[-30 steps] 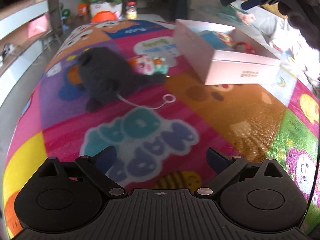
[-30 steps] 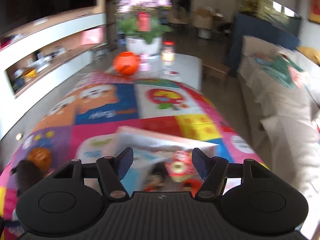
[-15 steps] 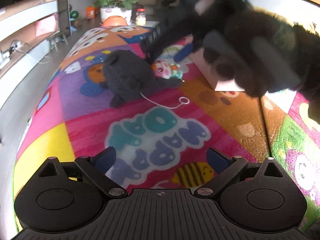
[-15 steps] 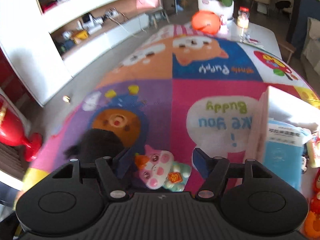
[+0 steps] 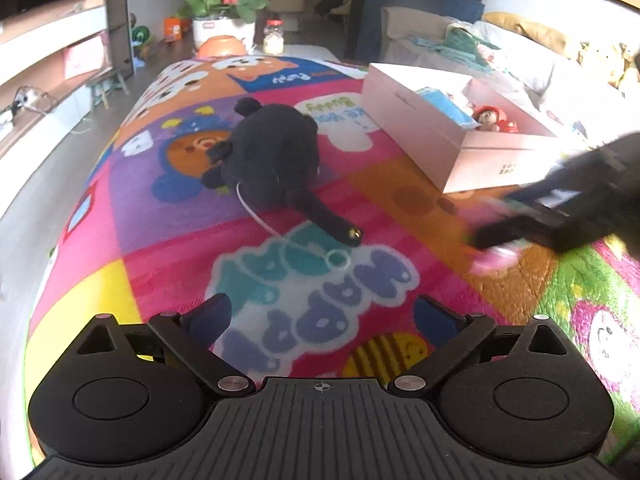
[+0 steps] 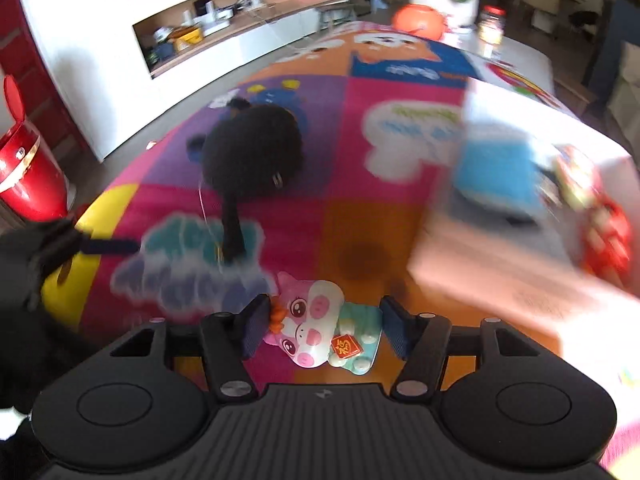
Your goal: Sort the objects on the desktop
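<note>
Pig toy [image 6: 320, 320]: likely light, rigid plastic, slippery; take it across its midsection.
Right gripper [image 6: 324, 330]: fingers straddle the pig, contact unclear.
Left gripper [image 5: 322, 314]: wide open, empty.

one black plush toy [image 5: 276, 152], one pig toy [image 6: 320, 330], one box [image 5: 452, 140]

Black plush toy [image 5: 272, 156] lies flat mid-mat, tail toward near edge, white cord looped beside it. Pink pig toy [image 6: 320, 330] held above mat. Pink box [image 5: 460, 136] open, near mat's right edge
</note>
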Motion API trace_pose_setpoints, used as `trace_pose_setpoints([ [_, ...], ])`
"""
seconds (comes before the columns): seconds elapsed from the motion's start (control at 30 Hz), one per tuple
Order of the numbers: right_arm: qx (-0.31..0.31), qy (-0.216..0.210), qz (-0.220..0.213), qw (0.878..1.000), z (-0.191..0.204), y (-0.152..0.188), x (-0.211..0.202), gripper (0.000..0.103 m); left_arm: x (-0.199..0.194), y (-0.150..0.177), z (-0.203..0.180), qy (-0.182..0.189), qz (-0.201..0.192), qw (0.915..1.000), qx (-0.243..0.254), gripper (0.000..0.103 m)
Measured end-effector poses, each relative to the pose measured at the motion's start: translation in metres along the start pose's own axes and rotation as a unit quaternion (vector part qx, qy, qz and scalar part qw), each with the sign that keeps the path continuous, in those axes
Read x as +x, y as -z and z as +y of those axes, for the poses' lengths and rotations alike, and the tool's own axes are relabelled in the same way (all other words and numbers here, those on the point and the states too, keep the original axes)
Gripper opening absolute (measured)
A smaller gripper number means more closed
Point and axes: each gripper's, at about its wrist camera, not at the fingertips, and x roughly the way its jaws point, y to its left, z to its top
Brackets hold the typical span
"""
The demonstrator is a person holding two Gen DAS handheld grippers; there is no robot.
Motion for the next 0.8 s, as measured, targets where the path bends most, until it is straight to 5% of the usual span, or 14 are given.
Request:
trace_pose_setpoints([
  [0.17,0.029,0.085,-0.026,0.996,-0.026,0.050,-0.033,0.063,0.006,-0.018,-0.007,-0.012,-0.015,0.9997,0.012,0.100],
  [0.27,0.080,0.088,-0.047,0.992,-0.051,0.063,-0.047,0.071,0.007,-0.026,-0.013,-0.020,-0.022,0.9993,0.022,0.100],
  [0.33,0.122,0.090,-0.090,0.984,-0.073,0.063,-0.061,0.086,0.006,-0.029,-0.016,-0.019,-0.025,0.9991,0.027,0.101],
  [0.5,0.232,0.126,-0.174,0.949,-0.131,0.047,-0.065,0.096,0.007,-0.029,-0.019,-0.029,-0.021,0.9987,0.036,0.101],
  [0.6,0.266,0.141,-0.183,0.936,-0.158,0.036,-0.045,0.097,0.003,-0.030,-0.017,-0.043,-0.026,0.9978,0.043,0.101],
  [0.8,0.295,0.111,-0.178,0.932,-0.161,0.025,-0.023,0.103,0.002,-0.036,-0.010,-0.068,-0.027,0.9961,0.051,0.101],
])
